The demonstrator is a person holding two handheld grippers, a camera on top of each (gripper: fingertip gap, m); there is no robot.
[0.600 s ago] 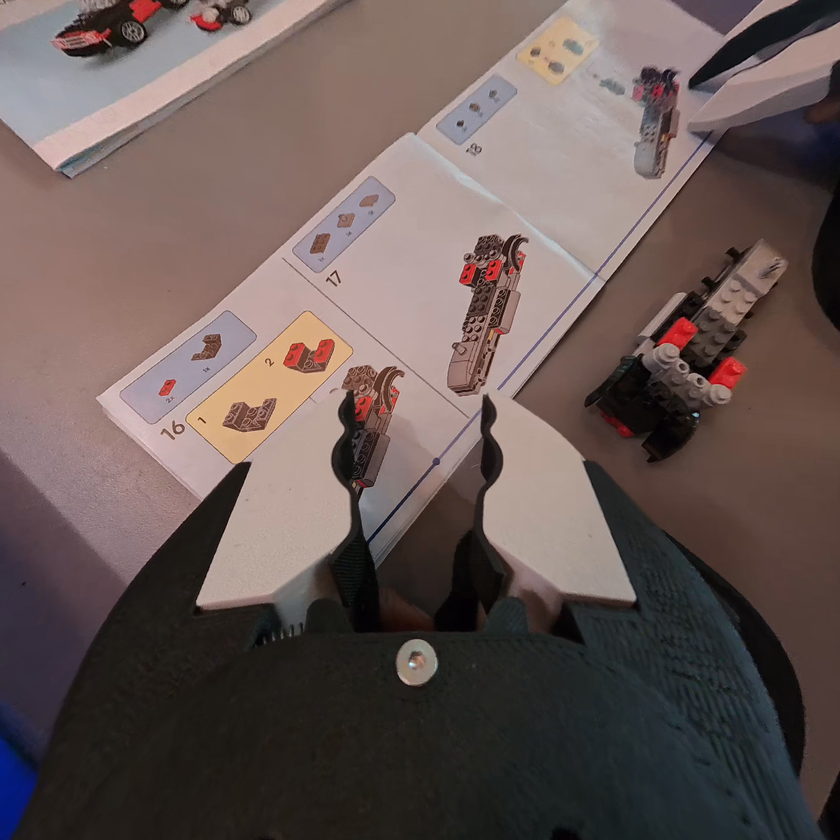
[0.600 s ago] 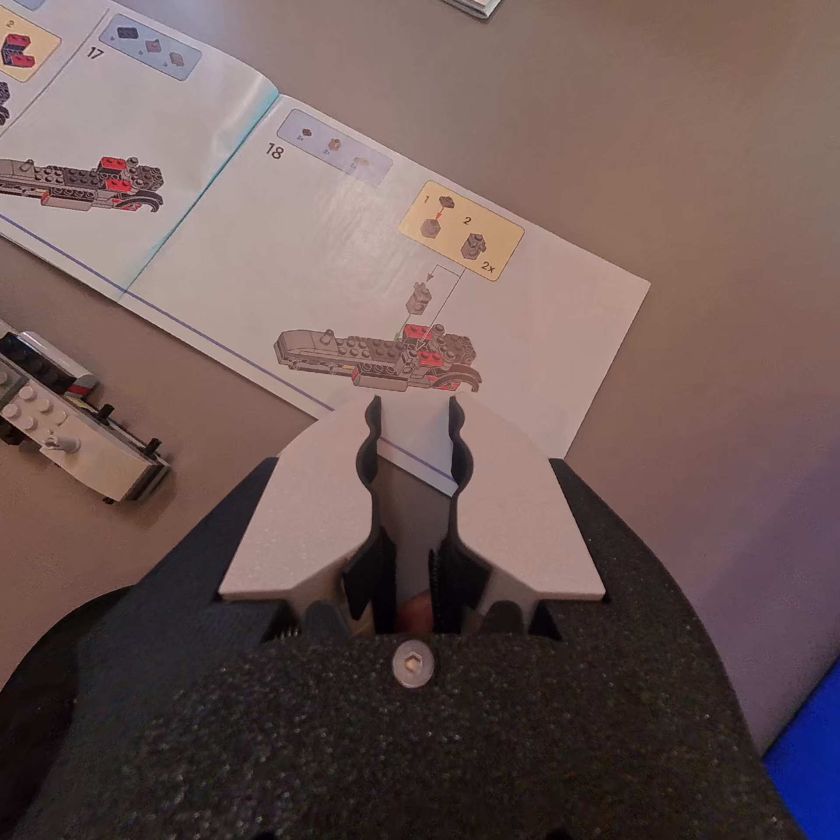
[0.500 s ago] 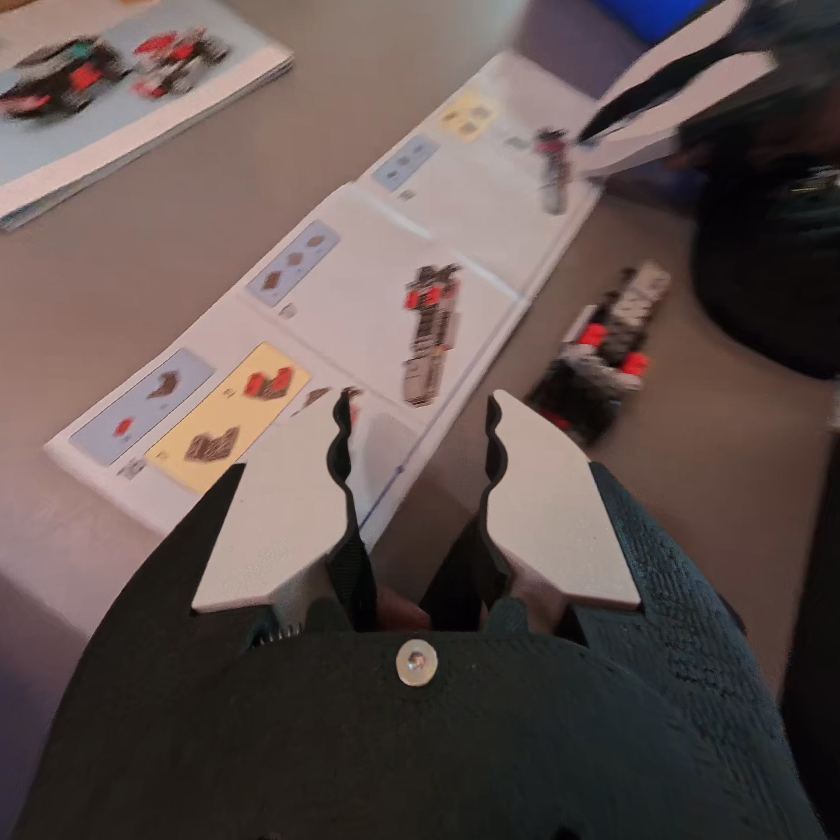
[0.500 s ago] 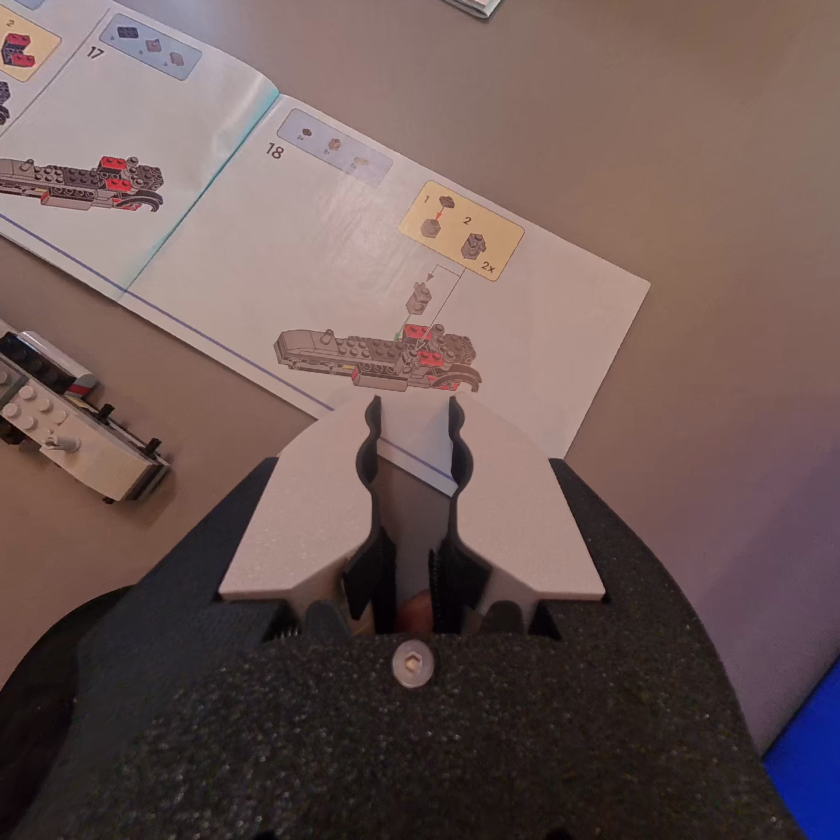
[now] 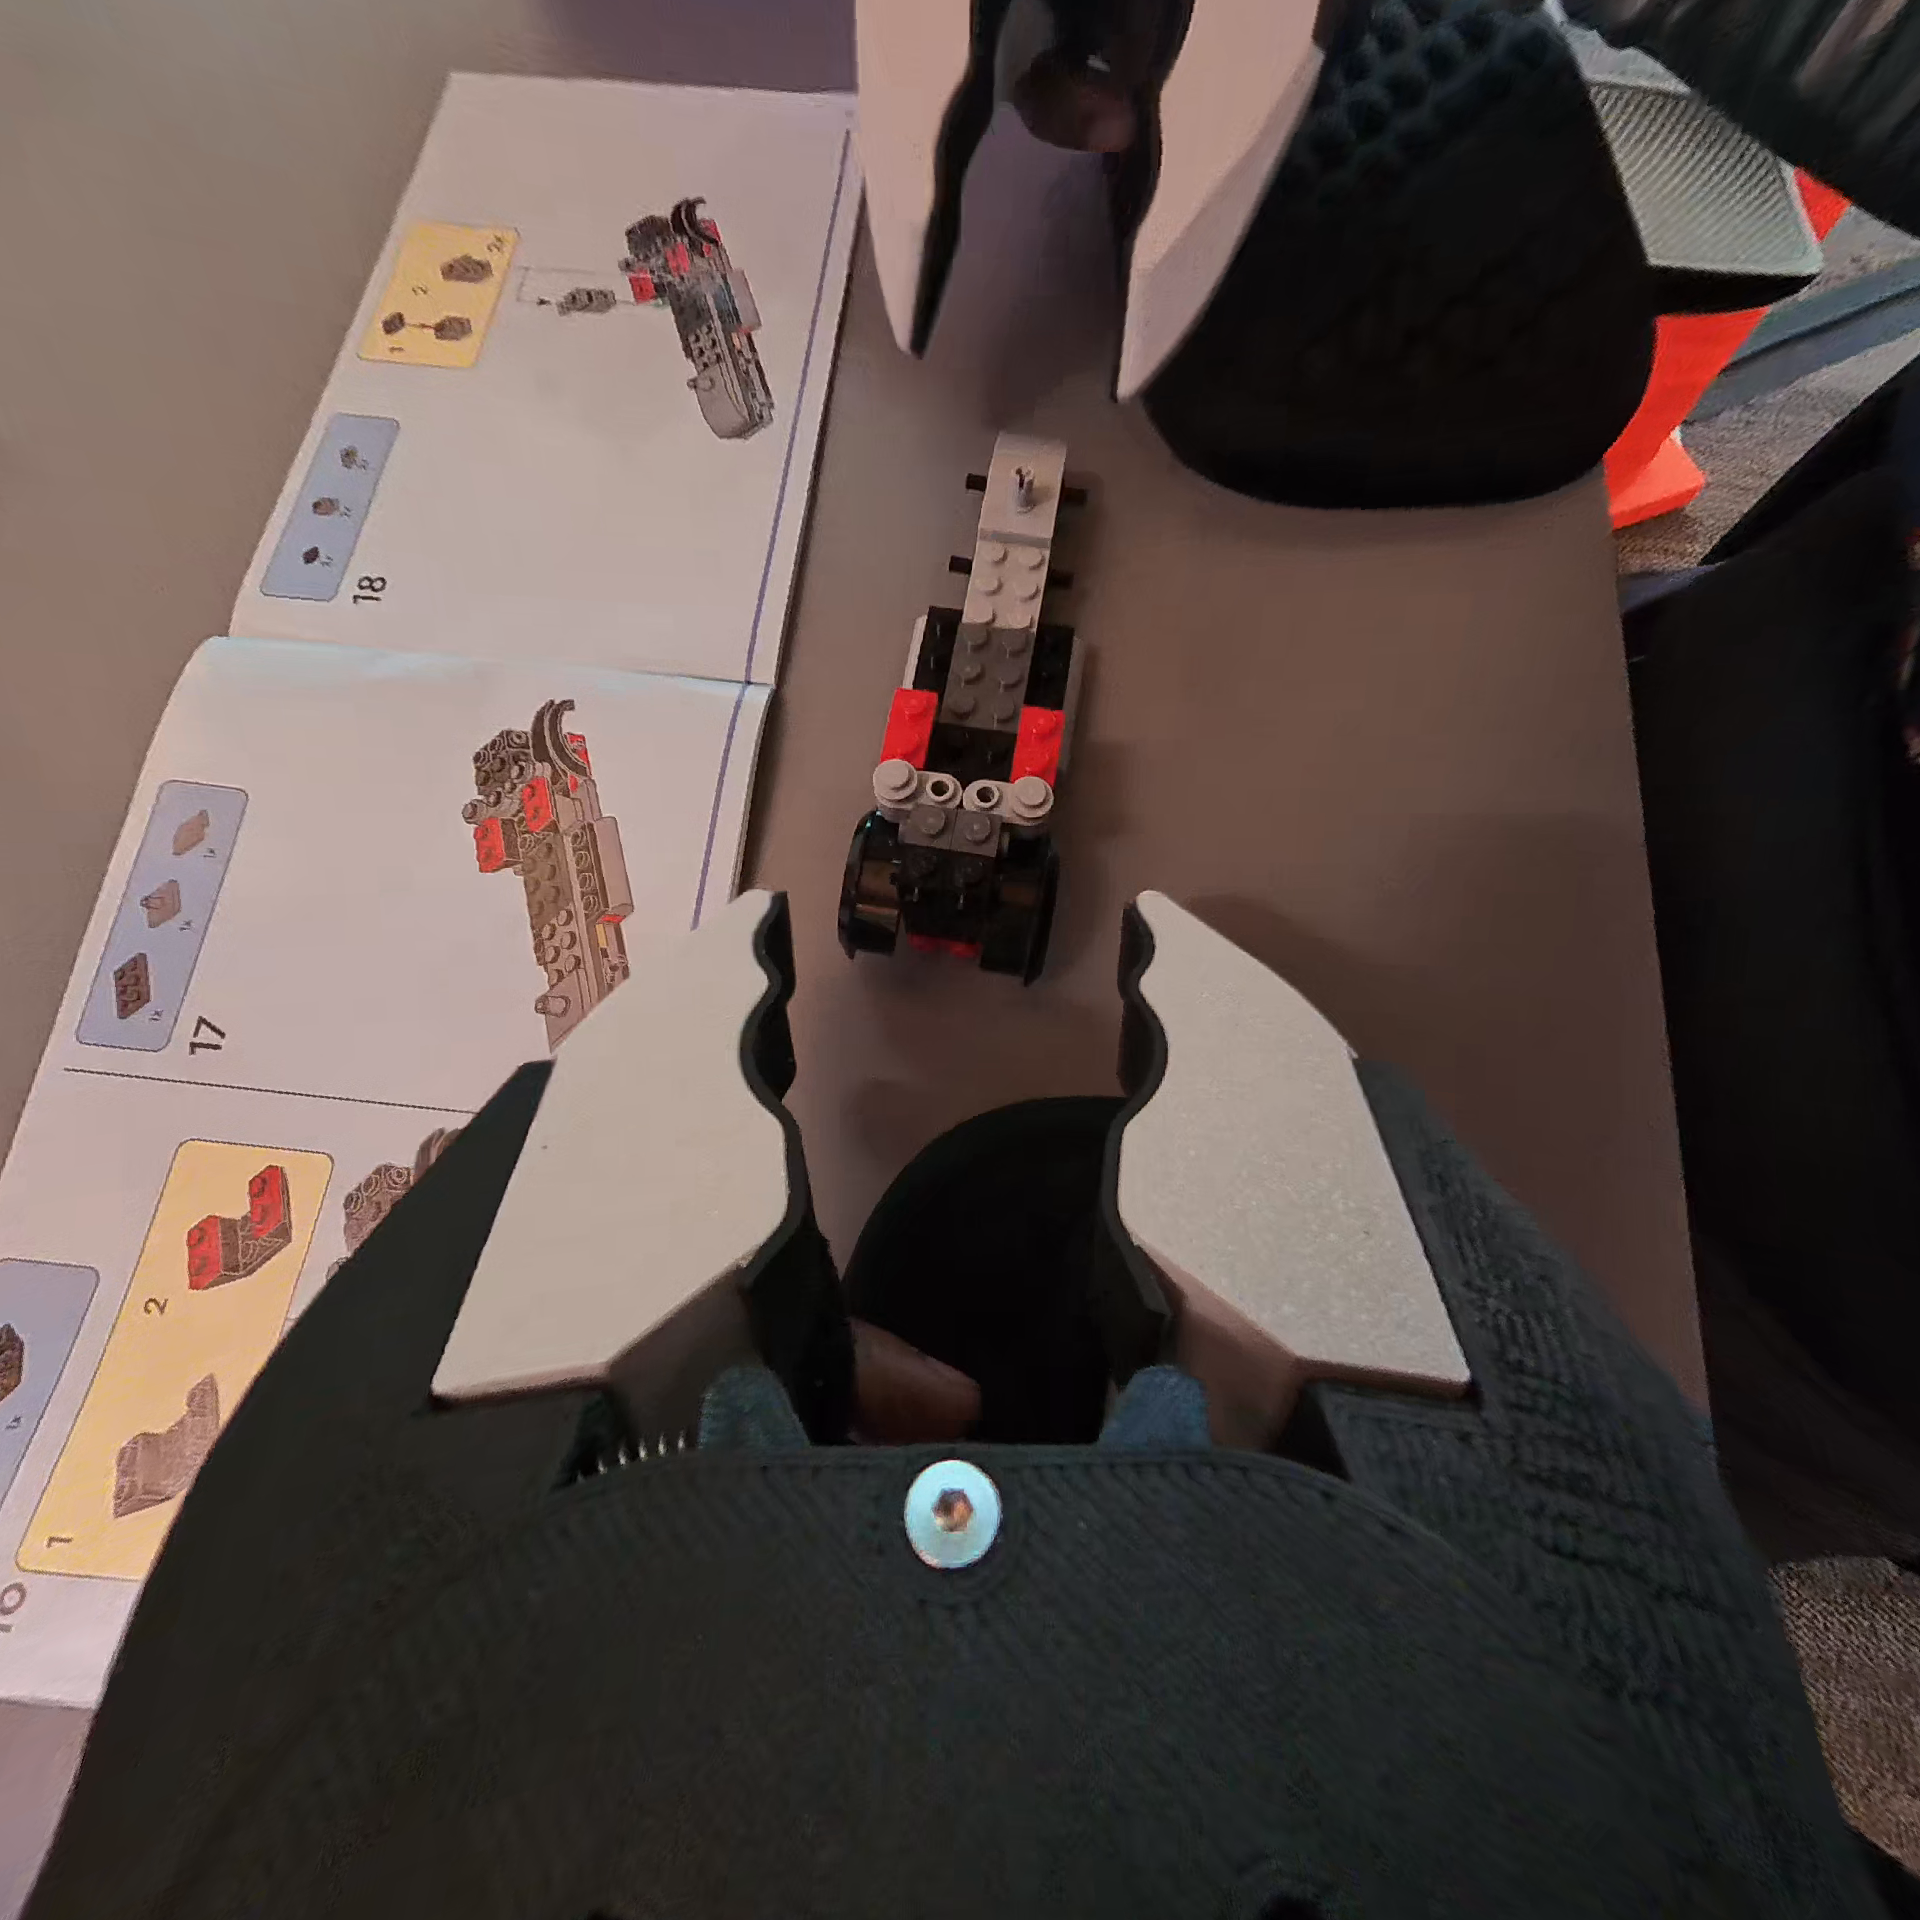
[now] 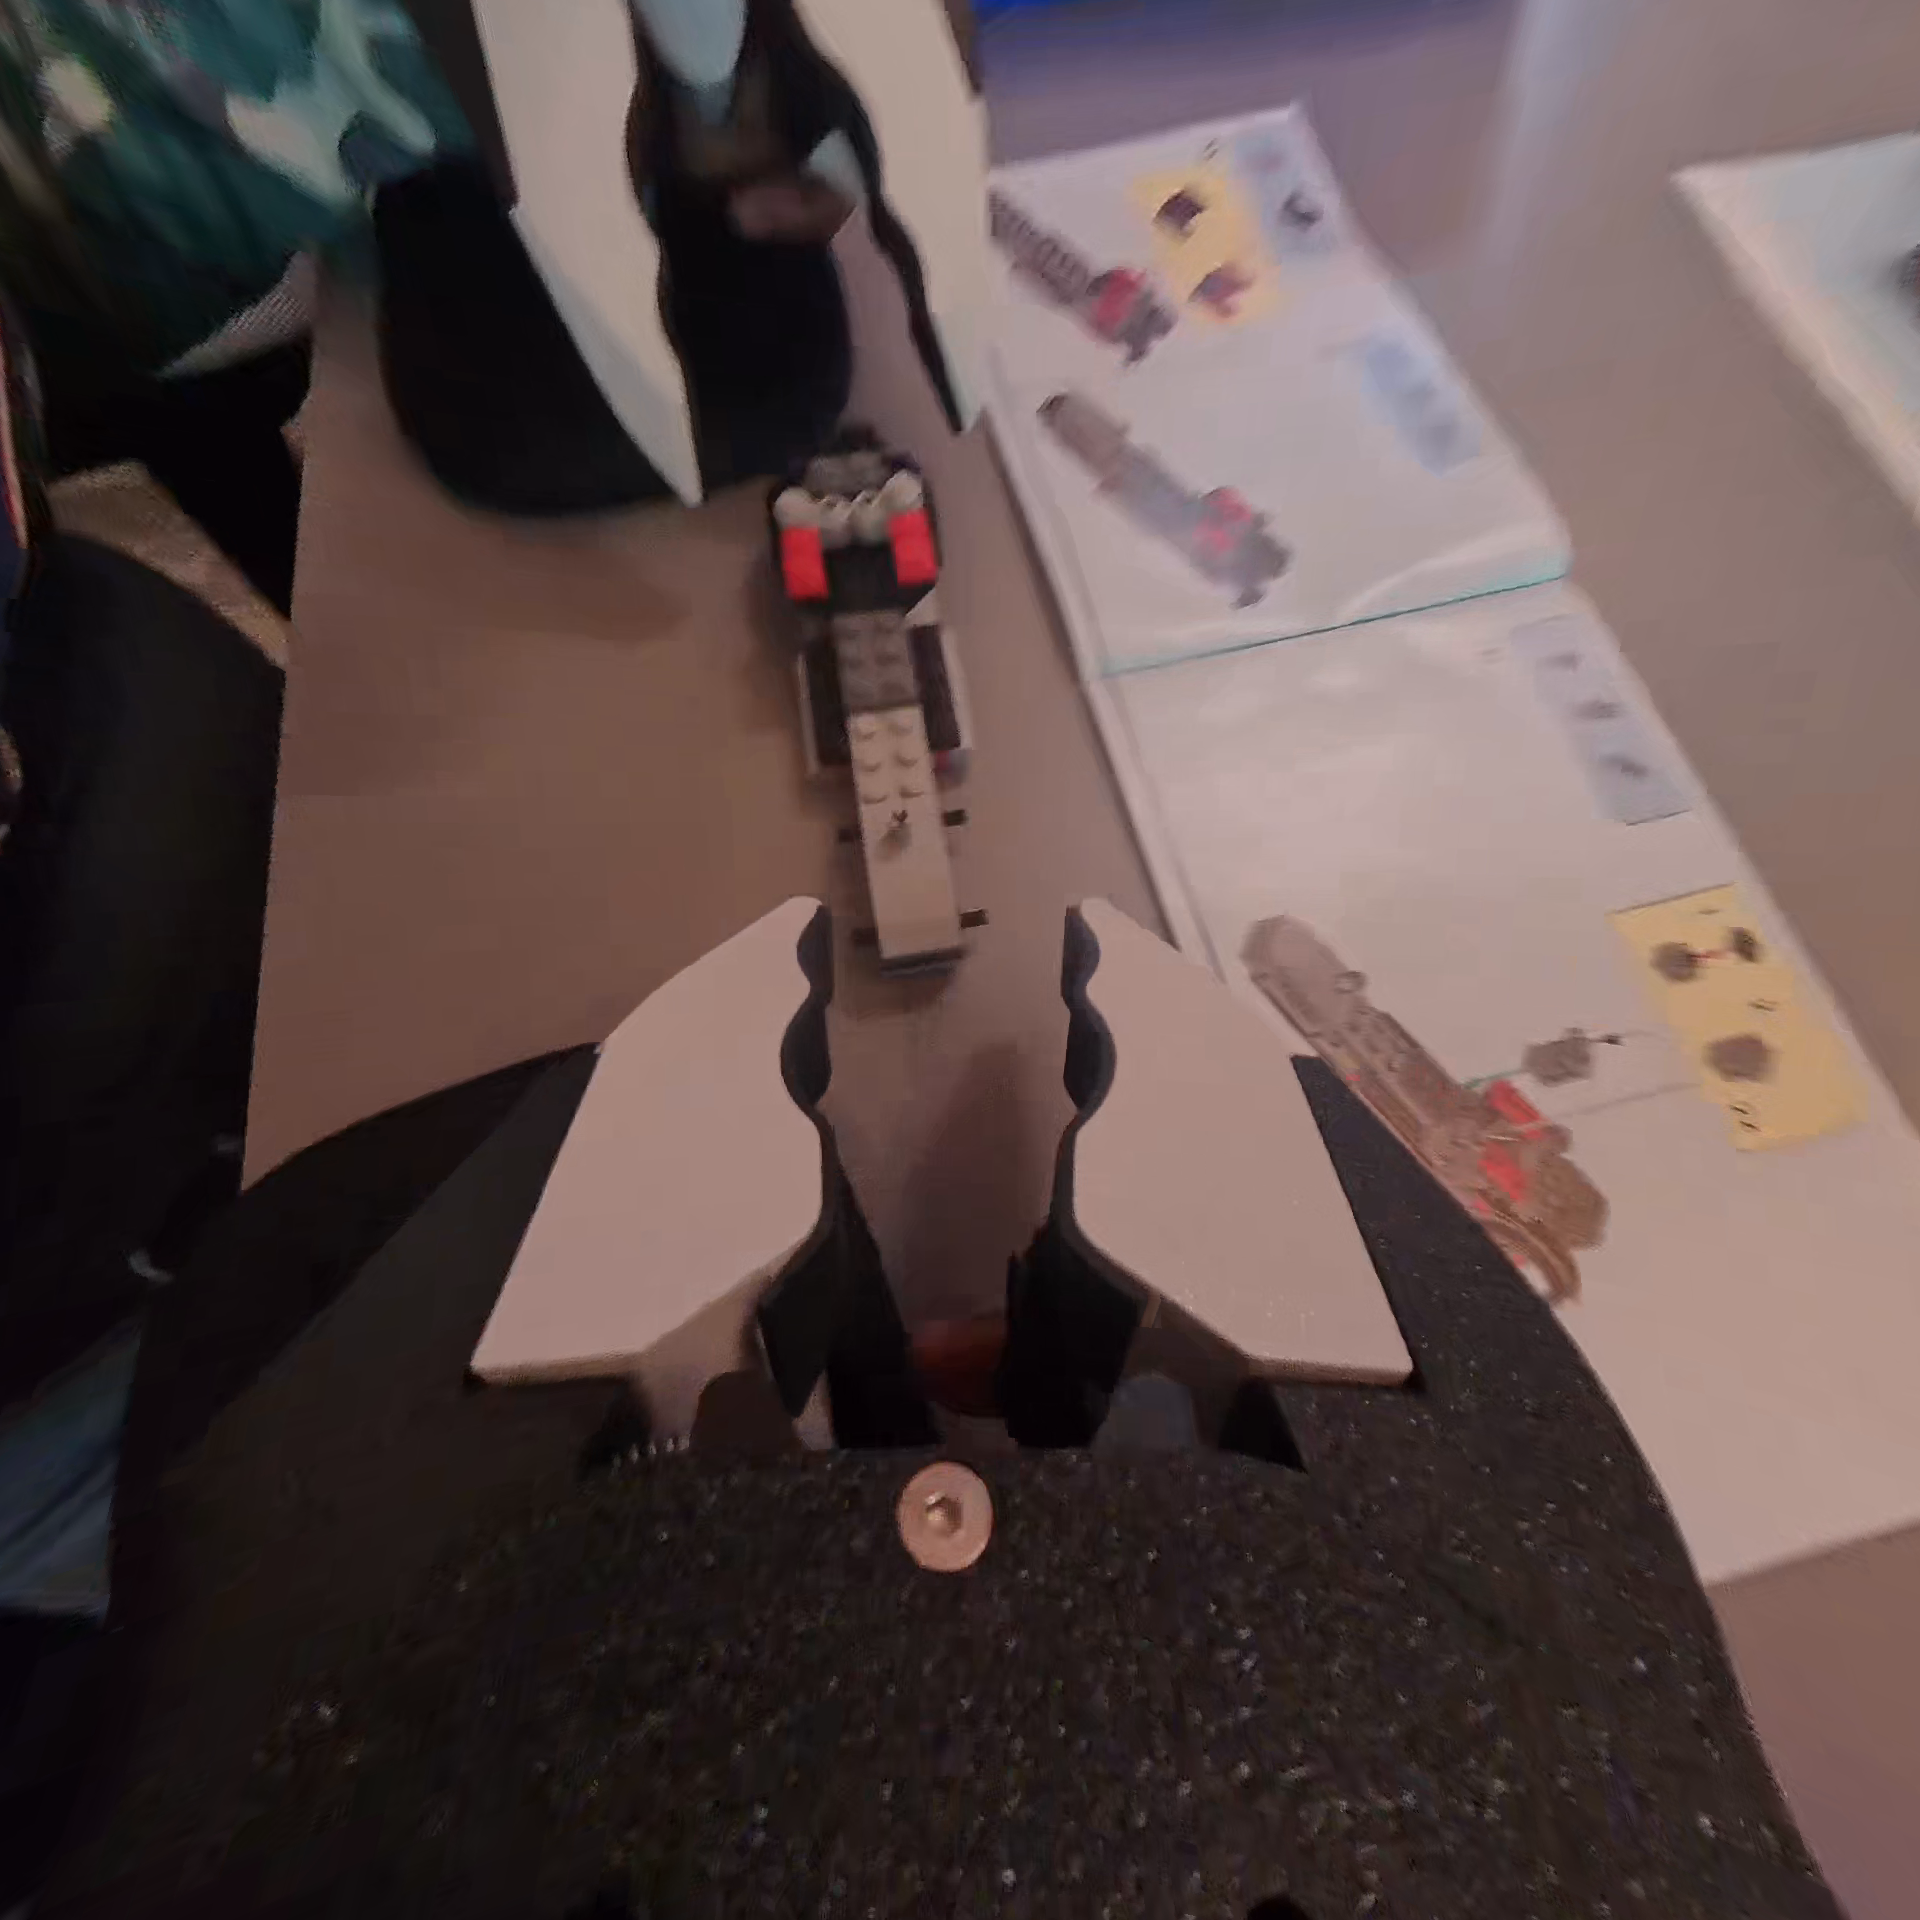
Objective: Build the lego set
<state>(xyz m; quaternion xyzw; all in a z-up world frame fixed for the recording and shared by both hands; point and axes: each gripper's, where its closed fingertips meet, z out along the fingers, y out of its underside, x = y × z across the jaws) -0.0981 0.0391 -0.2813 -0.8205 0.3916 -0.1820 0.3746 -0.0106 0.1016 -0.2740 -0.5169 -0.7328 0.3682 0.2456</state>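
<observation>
Your left gripper (image 5: 951, 935) and your right gripper (image 6: 945, 940) are both standing with jaws parted and nothing between them, facing each other along the grey table (image 5: 1299, 831). The half-built lego model (image 5: 971, 748) is lying lengthwise between them, resting on the table just beside the open instruction booklet (image 5: 582, 488). Its wheeled, black-and-red end is sitting just ahead of your left fingertips (image 5: 764, 914), and its long light-grey nose is pointing at your right fingertips (image 6: 805, 920), almost at the mouth of that gripper.

You are apparently lining up to take the model from both ends. If so, you are best closing the left jaws across the wide rear block, below the round grey studs, where the body looks sturdy, rather than on the wheels. The thin grey nose looks like the weaker part, with small black pegs sticking out at its sides, so you are wise pinching its flat flanks gently. The right wrist view is blurring, so slowing down before contact should help.
</observation>
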